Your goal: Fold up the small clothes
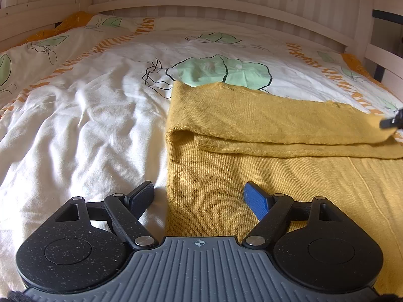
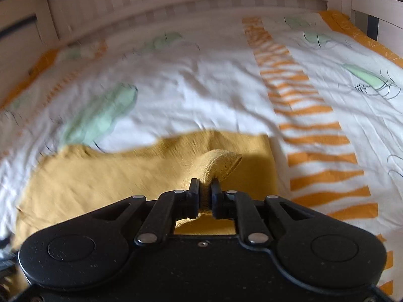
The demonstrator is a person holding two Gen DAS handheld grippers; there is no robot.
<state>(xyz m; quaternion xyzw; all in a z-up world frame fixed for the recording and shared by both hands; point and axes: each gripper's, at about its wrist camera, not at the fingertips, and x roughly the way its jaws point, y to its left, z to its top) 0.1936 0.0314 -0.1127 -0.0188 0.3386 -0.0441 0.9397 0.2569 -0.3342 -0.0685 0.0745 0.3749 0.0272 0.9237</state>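
Note:
A mustard-yellow knit garment (image 1: pixel 264 151) lies on the bed, with its far part folded over toward me. My left gripper (image 1: pixel 199 196) is open and empty, low over the garment's left edge; its blue fingertip (image 1: pixel 255 198) is above the knit and its black one (image 1: pixel 141 196) above the sheet. In the right wrist view my right gripper (image 2: pixel 204 188) is shut on a bunched edge of the garment (image 2: pixel 219 163) and holds it lifted above the rest of the cloth (image 2: pixel 100 181). Its tip shows in the left wrist view (image 1: pixel 393 120) at the far right, on the folded flap's corner.
The bed is covered by a white duvet (image 1: pixel 83 130) with green leaf prints and orange stripes (image 2: pixel 314 138). A white slatted headboard (image 1: pixel 214 2) runs along the far side, with side rails at left and right.

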